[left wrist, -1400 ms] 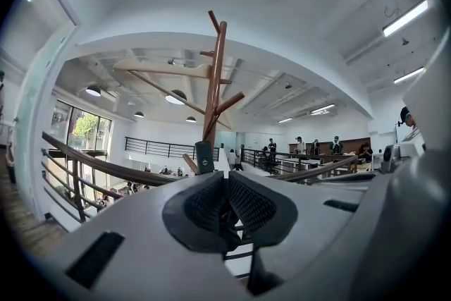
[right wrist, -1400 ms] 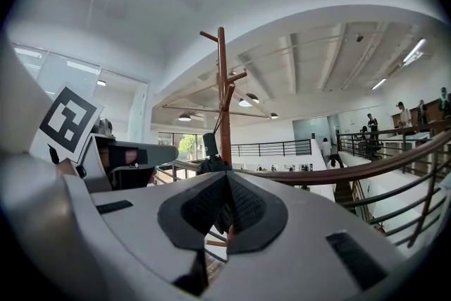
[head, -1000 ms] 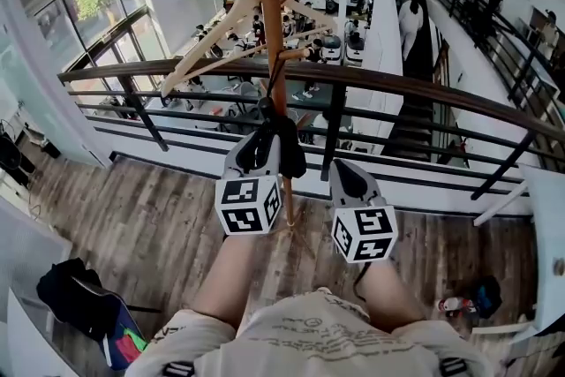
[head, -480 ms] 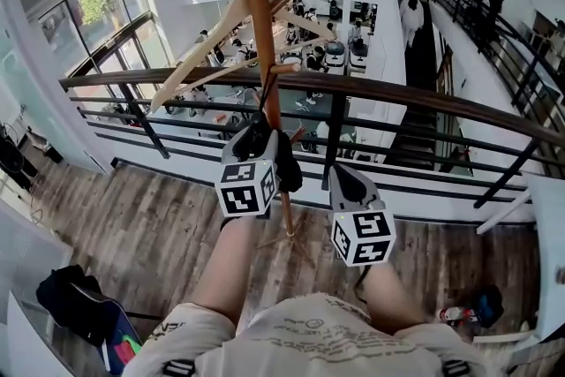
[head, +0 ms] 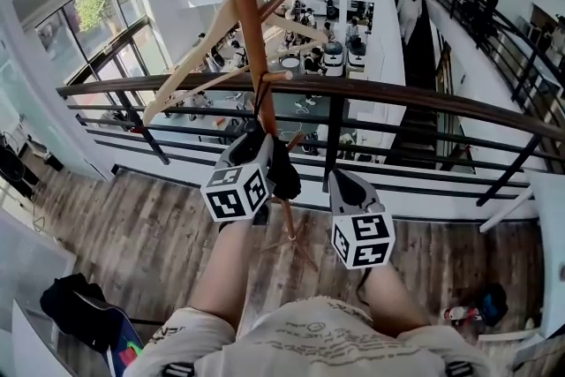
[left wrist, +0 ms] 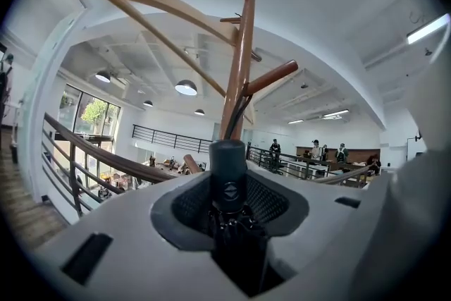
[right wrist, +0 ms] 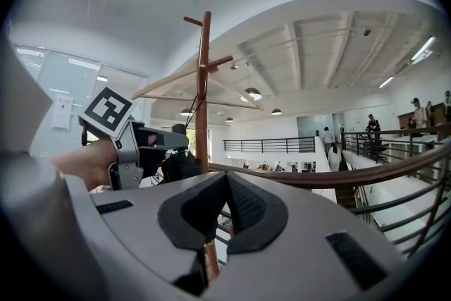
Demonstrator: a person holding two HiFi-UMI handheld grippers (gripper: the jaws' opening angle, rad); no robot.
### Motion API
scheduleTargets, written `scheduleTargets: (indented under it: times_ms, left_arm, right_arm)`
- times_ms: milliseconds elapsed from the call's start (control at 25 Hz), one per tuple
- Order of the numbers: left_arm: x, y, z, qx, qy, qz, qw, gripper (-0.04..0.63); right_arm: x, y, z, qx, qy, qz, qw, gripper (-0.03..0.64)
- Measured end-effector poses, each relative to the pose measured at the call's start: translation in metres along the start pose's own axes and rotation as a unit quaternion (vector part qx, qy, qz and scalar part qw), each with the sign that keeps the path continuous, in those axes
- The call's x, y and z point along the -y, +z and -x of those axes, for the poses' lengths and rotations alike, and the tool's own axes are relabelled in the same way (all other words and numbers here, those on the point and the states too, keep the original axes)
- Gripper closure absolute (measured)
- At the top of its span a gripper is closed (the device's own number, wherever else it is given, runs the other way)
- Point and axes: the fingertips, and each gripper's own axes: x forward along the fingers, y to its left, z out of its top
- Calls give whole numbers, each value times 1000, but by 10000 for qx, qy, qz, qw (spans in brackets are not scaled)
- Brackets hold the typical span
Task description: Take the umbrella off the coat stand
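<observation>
The wooden coat stand (head: 250, 40) rises in front of the railing, with pegs near its top (left wrist: 238, 74). A black folded umbrella (head: 284, 168) hangs against the pole by a dark cord from a peg. My left gripper (head: 260, 139) is level at the pole with the umbrella's handle (left wrist: 228, 183) between its pads; the jaws are closing on it. In the right gripper view the left gripper (right wrist: 169, 144) and the umbrella (right wrist: 182, 166) sit beside the pole (right wrist: 204, 81). My right gripper (head: 340, 178) hangs just right of the stand, its pads together (right wrist: 227, 176) with nothing in them.
A wooden clothes hanger (head: 203, 49) hangs on the stand's upper left pegs. A dark railing (head: 424, 97) runs right behind the stand, with an open lower floor beyond. A black bag (head: 75, 305) lies on the wooden floor at the lower left.
The left gripper has shifted slightly left with the umbrella, and its marker cube has rolled. The stand now leans further left in the head view. The right gripper has barely moved.
</observation>
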Motion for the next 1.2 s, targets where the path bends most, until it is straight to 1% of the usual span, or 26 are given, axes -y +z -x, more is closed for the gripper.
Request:
scheduleTargets:
  times_ms: [200, 480, 680, 1040, 1200]
  left_arm:
    - [12, 2, 1, -29, -66, -223, 9997, 448]
    - [35, 11, 6, -15, -69, -827, 9966, 449]
    - [48, 31, 16, 183, -158, -833, 9962, 449]
    - [78, 56, 28, 456, -417, -1024, 9928, 449]
    - [93, 69, 32, 609, -562, -1164, 9897, 449]
  right_arm:
    - [-2, 1, -1, 7, 27, 0, 10000, 614]
    - [3, -2, 4, -2, -8, -17, 10000, 615]
    - [8, -3, 12, 17, -59, -52, 10000, 614]
    - [16, -5, 24, 60, -179, -102, 9998, 615]
    - [21, -6, 29, 65, -278, -136, 9995, 615]
